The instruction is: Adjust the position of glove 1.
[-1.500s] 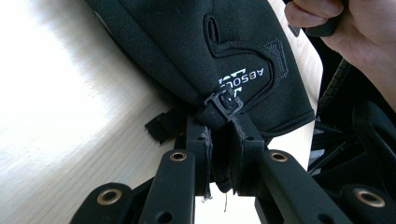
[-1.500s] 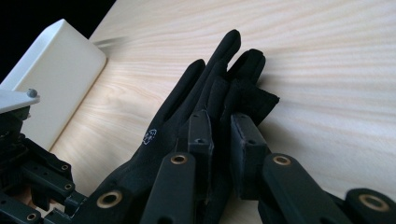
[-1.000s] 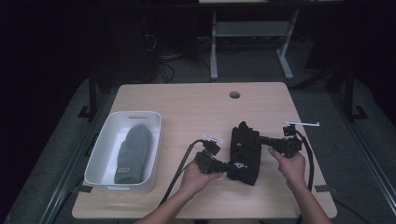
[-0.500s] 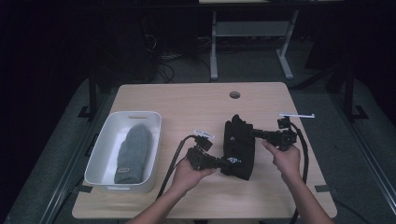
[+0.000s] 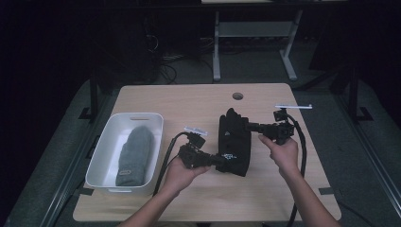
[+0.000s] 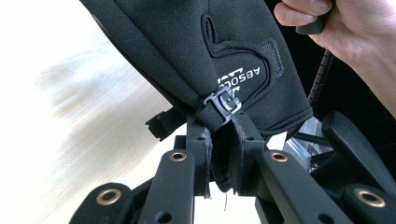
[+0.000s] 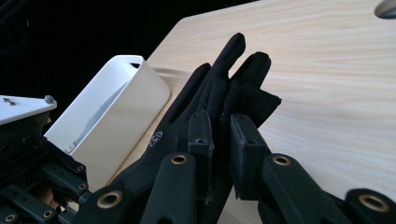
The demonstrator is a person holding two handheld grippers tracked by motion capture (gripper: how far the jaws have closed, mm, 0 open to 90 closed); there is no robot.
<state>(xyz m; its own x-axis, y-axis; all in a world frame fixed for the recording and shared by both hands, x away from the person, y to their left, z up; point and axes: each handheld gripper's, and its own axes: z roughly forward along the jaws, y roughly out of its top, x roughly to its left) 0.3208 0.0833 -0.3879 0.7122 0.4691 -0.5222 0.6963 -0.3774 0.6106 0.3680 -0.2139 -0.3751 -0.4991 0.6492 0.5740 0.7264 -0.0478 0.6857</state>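
A black glove with white lettering hangs stretched between both grippers above the wooden table. My left gripper is shut on its cuff end, beside a small plastic clip; the cuff fabric is pinched between the jaws. My right gripper is shut on the finger end, and the glove's fingers stick out past the jaws. A grey knit hat lies in the white bin at the left.
The white bin stands close to the glove's left side. A round cable hole sits at the table's far edge. Desk legs and cables stand on the dark floor beyond the table.
Both hands have risen and shifted left with the glove held between them, lifting it off the table. The bin and hat have stayed put.
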